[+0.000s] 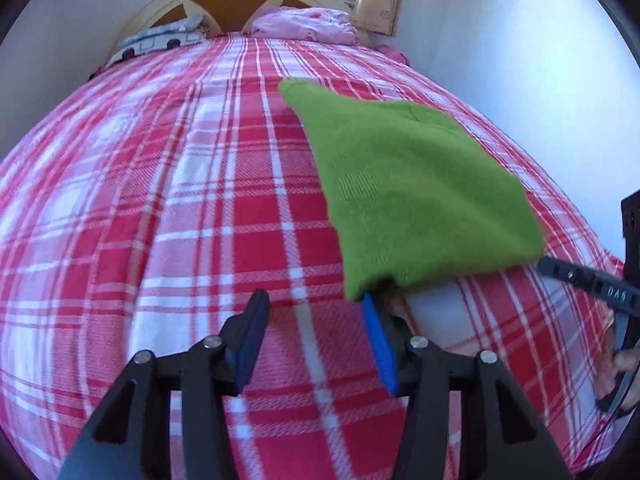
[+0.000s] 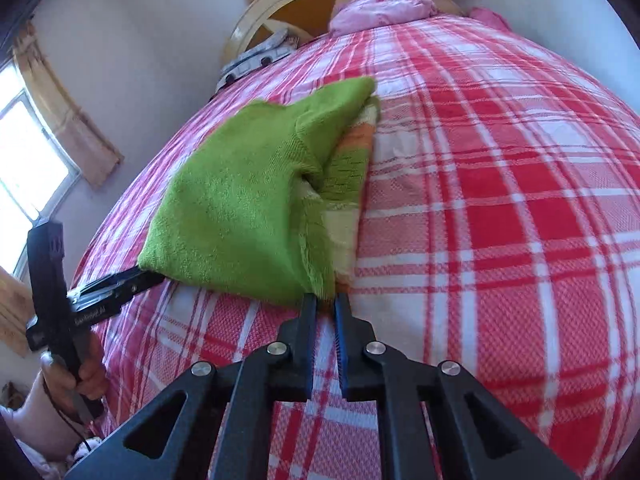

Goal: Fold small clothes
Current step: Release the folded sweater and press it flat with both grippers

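Near the bed's [image 1: 180, 200] right edge lies the green cloth [image 1: 420, 200]; the left gripper [image 1: 316, 312] is released, one finger under its corner. From the right wrist, the right gripper [image 2: 325, 304] is clenched on the near corner; pulling could undo the fold.

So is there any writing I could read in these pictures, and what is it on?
"DAB": pale letters on the right gripper's black finger, seen from the left wrist; they may be part of a longer word.
Pale print on the left gripper's black body, seen from the right wrist: too blurred to read.
Nothing else bears writing.
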The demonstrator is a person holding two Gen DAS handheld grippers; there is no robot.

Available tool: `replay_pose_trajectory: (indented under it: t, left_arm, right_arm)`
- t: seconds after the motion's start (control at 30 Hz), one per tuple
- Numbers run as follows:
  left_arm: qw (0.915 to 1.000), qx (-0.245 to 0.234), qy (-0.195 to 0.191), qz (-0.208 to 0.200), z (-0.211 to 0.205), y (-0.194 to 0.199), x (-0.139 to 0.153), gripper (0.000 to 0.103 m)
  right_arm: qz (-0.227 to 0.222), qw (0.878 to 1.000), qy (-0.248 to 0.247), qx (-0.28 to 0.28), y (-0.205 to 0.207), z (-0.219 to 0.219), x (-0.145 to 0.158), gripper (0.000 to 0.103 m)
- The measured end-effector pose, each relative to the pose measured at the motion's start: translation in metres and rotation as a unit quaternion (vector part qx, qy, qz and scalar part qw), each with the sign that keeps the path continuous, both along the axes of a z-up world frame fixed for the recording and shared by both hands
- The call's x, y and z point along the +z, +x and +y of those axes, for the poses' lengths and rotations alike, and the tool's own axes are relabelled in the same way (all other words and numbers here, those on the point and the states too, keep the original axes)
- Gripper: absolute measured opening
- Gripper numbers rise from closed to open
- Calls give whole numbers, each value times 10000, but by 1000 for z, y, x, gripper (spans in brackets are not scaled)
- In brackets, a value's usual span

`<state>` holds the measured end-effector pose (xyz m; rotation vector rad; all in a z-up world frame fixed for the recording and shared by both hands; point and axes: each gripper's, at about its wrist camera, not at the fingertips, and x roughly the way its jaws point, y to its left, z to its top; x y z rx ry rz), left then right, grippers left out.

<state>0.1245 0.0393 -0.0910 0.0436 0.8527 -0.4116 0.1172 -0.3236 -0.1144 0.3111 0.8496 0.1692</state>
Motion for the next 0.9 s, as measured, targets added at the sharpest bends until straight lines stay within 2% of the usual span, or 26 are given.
replay_pose_trajectory:
  t: [0.1,0.2,0.27,0.37,0.4,0.47,0.53,0.57,0.63,0.67,0.77,0.9]
  left_arm:
    - [9995,93,-151,-271,13,-1,21,52]
    - [9977,293,-378,-475,16,11,39,53]
    - [9975,338,-374,-501,7,24,45,53]
    - [9970,516,-174,-557,-12,42,45,53]
    - [9971,559,-138,-502,-18,48,41,53]
    - [9974,653,-27,-319,-29,56,28,53]
    - [9972,668,65,-330,-34,55,21,57]
    - [9966,705,159,-407,-37,53,18,58]
    - [9938,855,366,-604,-40,50,14,71]
    - [9929,915,421,-630,-41,51,12,74]
    - [9929,1010,366,-513,-38,54,7,76]
    - [9923,1023,485,-498,-37,50,11,77]
  right_arm:
    - [-115,9993,-346,-115,-9,-4,17,9]
    - [-707,9959,-514,-250,-18,-4,50,9]
    - [-1031,9935,-475,-63,-12,7,70,9]
    - [-1141,9901,-740,349,14,41,80,9]
    - [-1116,9886,-905,456,23,51,79,9]
    - [-834,9833,-1552,458,49,71,63,9]
    - [-206,9755,-2186,134,77,69,34,9]
    - [113,9801,-1981,-14,86,58,16,9]
    - [-138,9899,-1396,-190,82,40,10,9]
    - [-192,9922,-1217,-183,80,34,9,9]
    - [-379,9919,-1203,-175,74,31,7,9]
    - [-475,9861,-1578,-193,70,43,7,9]
